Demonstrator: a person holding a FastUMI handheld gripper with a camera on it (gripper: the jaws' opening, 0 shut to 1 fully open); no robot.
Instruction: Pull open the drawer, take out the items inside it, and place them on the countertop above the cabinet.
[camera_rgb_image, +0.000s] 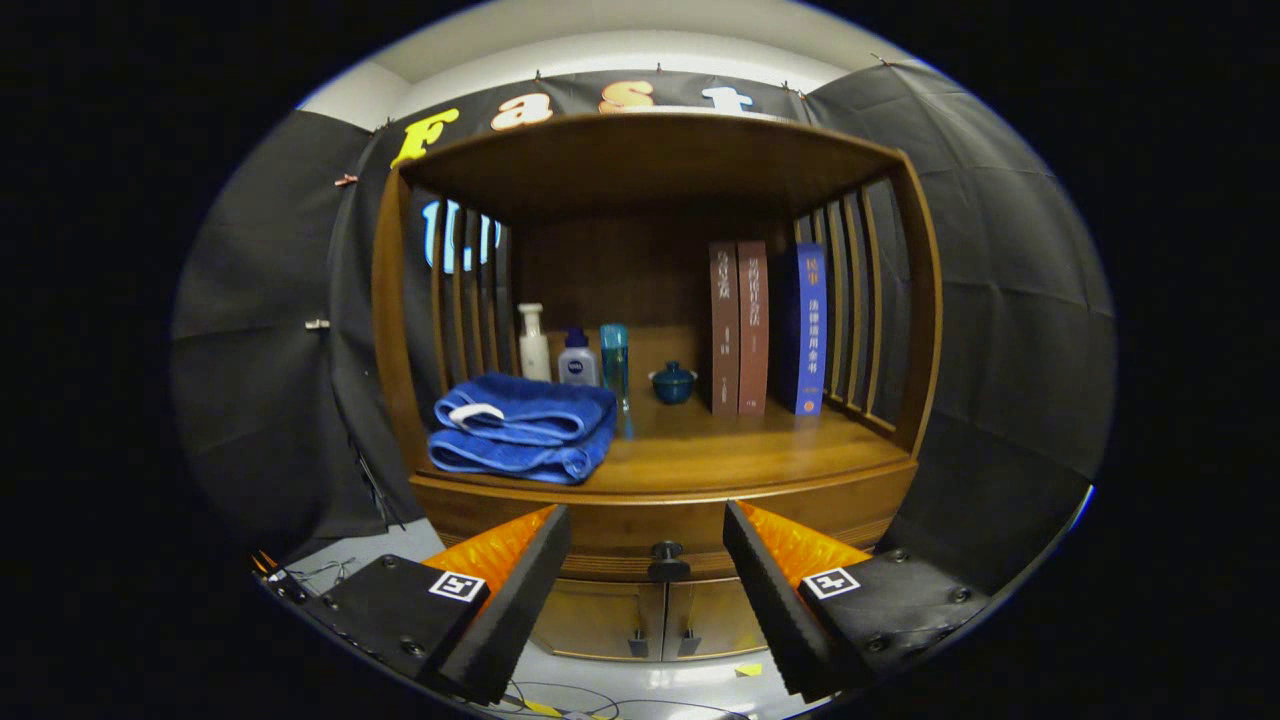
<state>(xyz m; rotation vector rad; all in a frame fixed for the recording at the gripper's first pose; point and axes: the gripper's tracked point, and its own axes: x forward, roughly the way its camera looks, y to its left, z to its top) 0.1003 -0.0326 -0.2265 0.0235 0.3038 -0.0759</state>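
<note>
While the hand-held gripper (648, 560) is held apart, the drawer knob (667, 561) at 12 o'clock is judged small, rigid, best pinched squarely.

Gripper (648, 520): wedge-shaped jaws apart; square tag markers; black mounts with screws.

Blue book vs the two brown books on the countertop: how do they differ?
The blue book stands last in the row, next to the cabinet's side slats; the brown books stand between it and the small blue lidded bowl. The blue book looks thicker than either brown book. All stand upright, spines out, beyond the gripper, whose fingers are open with the drawer knob between them.
</note>
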